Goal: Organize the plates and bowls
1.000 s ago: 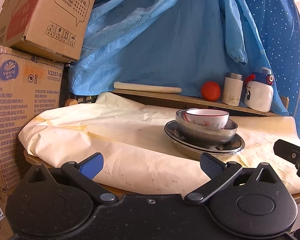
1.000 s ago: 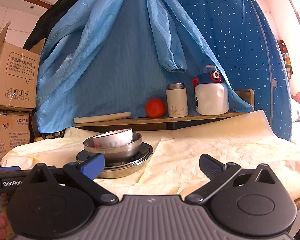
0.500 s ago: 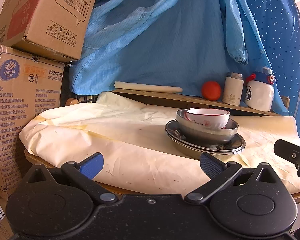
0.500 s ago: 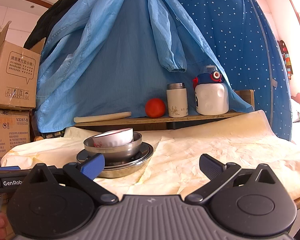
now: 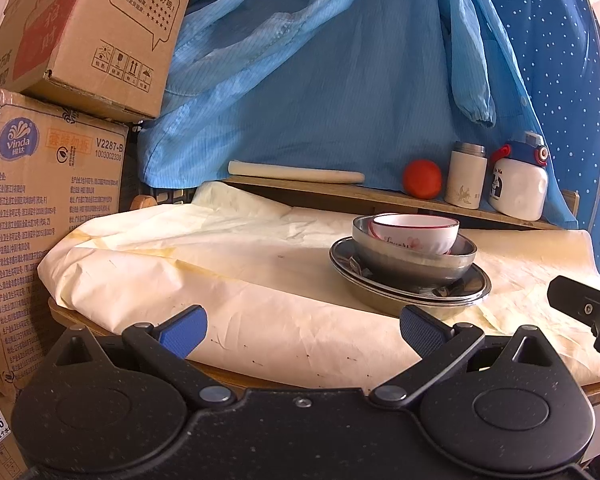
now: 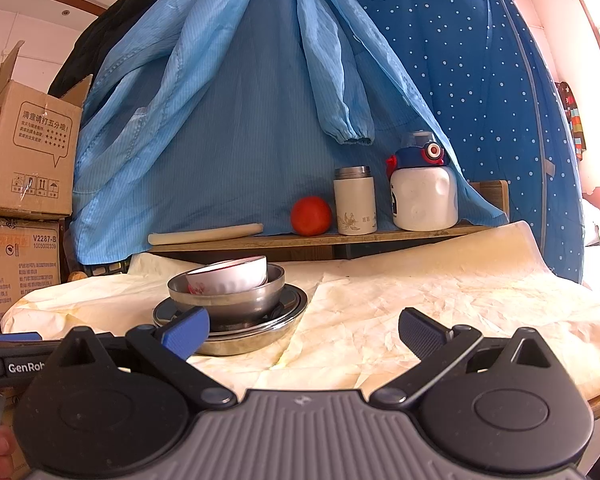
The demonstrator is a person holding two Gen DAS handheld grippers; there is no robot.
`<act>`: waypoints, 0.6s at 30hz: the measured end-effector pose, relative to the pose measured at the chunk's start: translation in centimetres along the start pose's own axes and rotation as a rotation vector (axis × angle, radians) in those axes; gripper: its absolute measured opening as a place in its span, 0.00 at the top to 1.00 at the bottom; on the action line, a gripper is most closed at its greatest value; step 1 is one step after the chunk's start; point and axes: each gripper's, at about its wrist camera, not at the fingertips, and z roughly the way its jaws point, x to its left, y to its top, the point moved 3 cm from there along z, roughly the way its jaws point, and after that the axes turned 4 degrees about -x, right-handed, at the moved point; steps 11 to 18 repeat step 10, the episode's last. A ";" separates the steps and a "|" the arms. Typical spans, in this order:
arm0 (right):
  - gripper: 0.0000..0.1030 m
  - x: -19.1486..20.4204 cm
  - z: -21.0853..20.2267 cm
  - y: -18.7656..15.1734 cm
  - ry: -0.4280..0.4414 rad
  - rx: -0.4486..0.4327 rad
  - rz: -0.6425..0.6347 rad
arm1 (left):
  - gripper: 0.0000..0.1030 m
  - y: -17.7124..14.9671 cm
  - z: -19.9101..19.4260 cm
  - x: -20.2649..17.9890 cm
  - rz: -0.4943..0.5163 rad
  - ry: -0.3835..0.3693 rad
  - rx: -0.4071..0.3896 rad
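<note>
Left tool (image 5: 302, 330) and right tool (image 6: 304, 330) gape wide, empty, short of the stacked bowls (image 5: 414, 246)

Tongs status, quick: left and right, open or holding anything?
Left tongs: open, empty, short of the stacked dishes.
Right tongs: open, empty.

table (image 5: 76, 314) | cream cloth (image 5: 228, 264) covers it | steel plate stack (image 5: 410, 284) on cloth
</note>
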 end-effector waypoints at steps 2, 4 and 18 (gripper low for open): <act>0.00 0.0 0.0 0.0 0.000 0.000 0.000 | 0.01 -0.1 0.0 -0.1 0.002 0.000 0.001; 0.00 0.0 0.0 0.0 0.000 0.000 0.000 | 0.01 -0.1 0.0 -0.1 0.002 -0.001 0.001; 0.00 0.0 0.0 0.0 0.001 -0.001 -0.001 | 0.01 -0.2 0.0 -0.2 0.005 -0.003 0.002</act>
